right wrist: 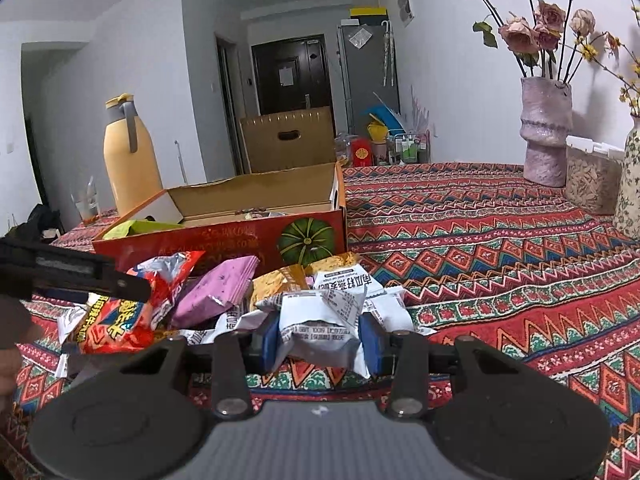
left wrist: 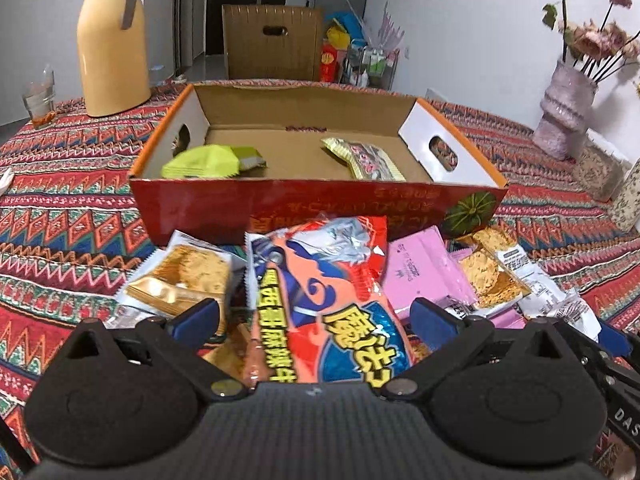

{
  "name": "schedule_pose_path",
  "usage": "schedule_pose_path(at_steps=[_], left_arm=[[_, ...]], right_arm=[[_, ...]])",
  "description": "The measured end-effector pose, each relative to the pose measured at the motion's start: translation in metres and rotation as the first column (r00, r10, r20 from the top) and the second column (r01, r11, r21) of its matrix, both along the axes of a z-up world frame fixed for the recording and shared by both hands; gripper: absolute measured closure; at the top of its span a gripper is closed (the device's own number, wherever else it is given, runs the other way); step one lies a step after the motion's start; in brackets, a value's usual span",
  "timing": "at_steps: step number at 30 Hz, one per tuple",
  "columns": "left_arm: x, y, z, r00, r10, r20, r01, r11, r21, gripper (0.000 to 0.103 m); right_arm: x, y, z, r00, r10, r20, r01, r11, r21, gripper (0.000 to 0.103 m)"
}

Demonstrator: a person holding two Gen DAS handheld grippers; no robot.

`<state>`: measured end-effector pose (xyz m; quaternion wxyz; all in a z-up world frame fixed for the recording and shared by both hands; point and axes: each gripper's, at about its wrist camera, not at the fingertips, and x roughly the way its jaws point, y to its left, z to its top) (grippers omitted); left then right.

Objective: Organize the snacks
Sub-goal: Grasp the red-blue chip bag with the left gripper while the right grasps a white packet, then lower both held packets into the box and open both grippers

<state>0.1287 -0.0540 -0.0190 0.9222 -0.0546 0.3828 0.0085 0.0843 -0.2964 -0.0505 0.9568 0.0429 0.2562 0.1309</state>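
We find the left gripper (left wrist: 316,316) with its jaws spread wide on either side of an orange-and-blue snack bag (left wrist: 320,292); the blue pads (left wrist: 200,316) stand clear of the bag and do not press it. The right gripper (right wrist: 322,344) has its jaws closed upon a white snack packet (right wrist: 324,320), squeezed between both pads. Both lie in a pile of snacks on the patterned tablecloth (right wrist: 500,240), just in front of the open red cardboard box (left wrist: 280,204). Inside the box we note a green packet (left wrist: 208,162) at left and a pale yellow packet (left wrist: 364,158) at right, well apart. A pink packet (left wrist: 424,272) lies in the pile beside the bag.
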Motion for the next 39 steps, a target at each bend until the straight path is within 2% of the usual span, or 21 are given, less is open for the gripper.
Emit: schedule_pose_path(at_steps=[4,6,8,11,13,18,28,39], left_arm=[[0.005,-0.004,-0.008,0.999,0.014,-0.030,-0.013,1.000,0.022,0.001],[0.006,-0.005,-0.012,0.999,0.014,-0.043,-0.013,1.000,0.019,0.006],[0.006,-0.004,-0.013,0.998,0.005,-0.056,-0.005,1.000,0.005,0.025],[0.005,-0.003,-0.013,0.999,-0.001,-0.050,0.001,1.000,-0.005,0.031],[0.003,-0.001,-0.011,0.999,-0.005,-0.046,0.004,1.000,-0.018,0.038],[-0.004,0.002,-0.005,0.999,-0.019,-0.028,0.018,1.000,-0.024,0.042],[-0.018,0.009,0.022,0.998,-0.043,0.053,0.044,0.999,-0.023,0.043],[-0.003,0.006,0.057,0.988,-0.052,0.147,0.051,0.999,0.011,0.042]], right_arm=[[0.001,0.000,-0.003,1.000,0.005,-0.008,-0.005,1.000,0.009,0.061],[0.002,0.000,-0.005,1.000,0.006,-0.011,-0.006,1.000,0.013,0.061],[0.002,0.000,-0.006,1.000,0.006,-0.011,-0.006,1.000,0.015,0.061],[0.002,-0.001,-0.005,1.000,0.005,-0.008,-0.005,1.000,0.018,0.061],[0.001,-0.001,-0.005,1.000,0.004,-0.006,-0.004,1.000,0.019,0.061],[-0.003,0.002,-0.001,1.000,0.006,0.003,-0.006,1.000,0.015,0.061],[-0.004,0.006,0.013,0.999,-0.001,0.044,0.001,1.000,0.006,0.061],[0.020,0.019,0.040,0.993,0.005,0.118,-0.003,1.000,-0.012,0.061]])
